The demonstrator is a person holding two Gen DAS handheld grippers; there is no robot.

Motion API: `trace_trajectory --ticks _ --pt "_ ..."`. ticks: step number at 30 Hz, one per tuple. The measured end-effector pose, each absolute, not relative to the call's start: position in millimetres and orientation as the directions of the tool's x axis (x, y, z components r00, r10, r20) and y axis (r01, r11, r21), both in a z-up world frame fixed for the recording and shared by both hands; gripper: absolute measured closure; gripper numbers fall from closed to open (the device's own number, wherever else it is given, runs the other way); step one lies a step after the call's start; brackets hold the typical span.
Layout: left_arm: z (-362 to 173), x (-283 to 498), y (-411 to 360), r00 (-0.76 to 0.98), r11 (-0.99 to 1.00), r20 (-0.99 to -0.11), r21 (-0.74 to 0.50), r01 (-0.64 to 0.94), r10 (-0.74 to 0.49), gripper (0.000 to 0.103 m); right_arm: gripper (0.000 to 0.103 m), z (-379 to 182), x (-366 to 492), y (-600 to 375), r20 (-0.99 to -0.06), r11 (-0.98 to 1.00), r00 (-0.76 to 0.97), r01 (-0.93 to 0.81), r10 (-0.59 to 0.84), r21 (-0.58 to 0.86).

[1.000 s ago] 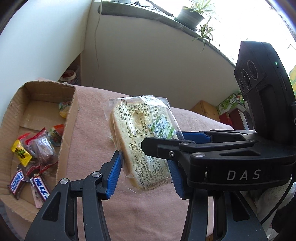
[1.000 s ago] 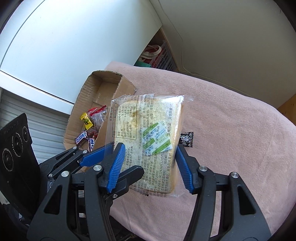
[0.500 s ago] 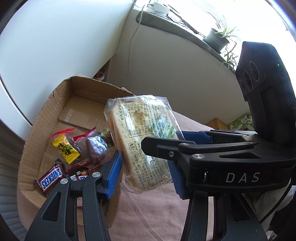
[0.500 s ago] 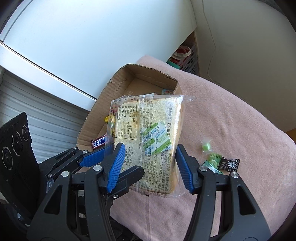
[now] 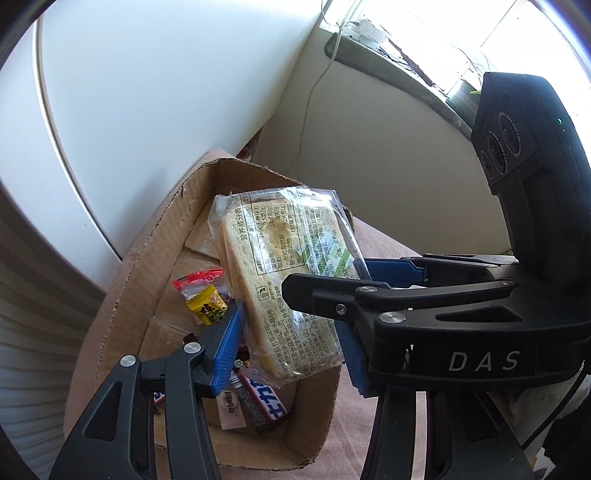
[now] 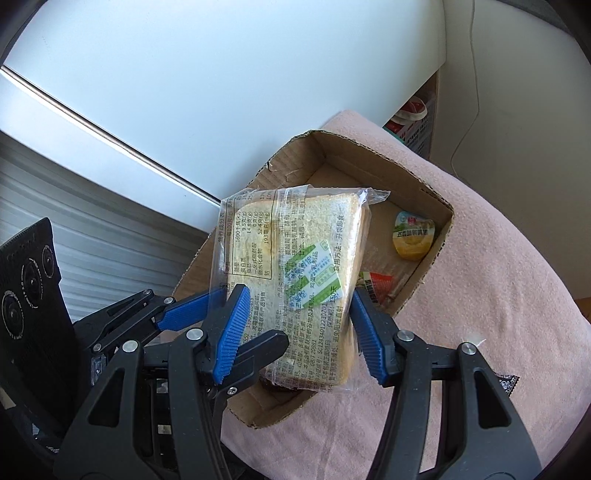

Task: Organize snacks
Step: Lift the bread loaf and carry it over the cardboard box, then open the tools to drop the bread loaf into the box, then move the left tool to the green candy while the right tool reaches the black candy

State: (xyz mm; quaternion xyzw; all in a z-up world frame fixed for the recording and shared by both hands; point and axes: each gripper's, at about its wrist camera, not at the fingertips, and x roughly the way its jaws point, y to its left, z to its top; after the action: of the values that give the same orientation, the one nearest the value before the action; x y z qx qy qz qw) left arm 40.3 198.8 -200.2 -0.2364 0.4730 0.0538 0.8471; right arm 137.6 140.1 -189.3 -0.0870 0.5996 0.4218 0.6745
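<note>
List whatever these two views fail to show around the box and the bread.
- Left wrist view: snacks under the bread packet and left gripper are covered.
- Right wrist view: the cardboard box floor behind the packet is blocked.
- Right wrist view: the black wrapper is hidden behind the right gripper.

The scene was lit by strong daylight from a window (image 5: 480, 29), blown out to white in the left wrist view. Glare was thrown off the clear bread wrapper (image 6: 295, 280). Straight lines were bent by fisheye distortion, and the corners were vignetted black. Focus was kept sharp throughout.
</note>
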Motion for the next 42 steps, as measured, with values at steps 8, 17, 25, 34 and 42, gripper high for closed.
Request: trace_trajectory --ticks 8,17,25,34,42 --pt "-209 48 206 0.534 0.883 -0.837 -0.335 -0.330 -0.119 0.055 0.044 -196 138 159 -0.890 0.622 -0.089 -0.684 0.448 0.381" --pt "-213 50 209 0.514 0.886 -0.852 -0.309 -0.345 -0.097 0.052 0.039 -191 132 163 -0.904 0.620 -0.079 -0.703 0.420 0.349" --pt "-217 51 216 0.498 0.891 -0.865 -0.266 -0.369 -0.052 0.037 0.024 -186 134 157 -0.912 0.642 -0.027 -0.702 0.410 0.310" --pt "-213 40 211 0.494 0.894 -0.869 -0.240 -0.379 -0.024 0.037 0.024 -178 137 142 -0.913 0.669 0.014 -0.685 0.407 0.288" --pt "-207 40 197 0.509 0.917 -0.861 -0.203 -0.344 0.000 0.037 0.024 -162 137 120 -0.907 0.680 0.069 -0.686 0.415 0.259"
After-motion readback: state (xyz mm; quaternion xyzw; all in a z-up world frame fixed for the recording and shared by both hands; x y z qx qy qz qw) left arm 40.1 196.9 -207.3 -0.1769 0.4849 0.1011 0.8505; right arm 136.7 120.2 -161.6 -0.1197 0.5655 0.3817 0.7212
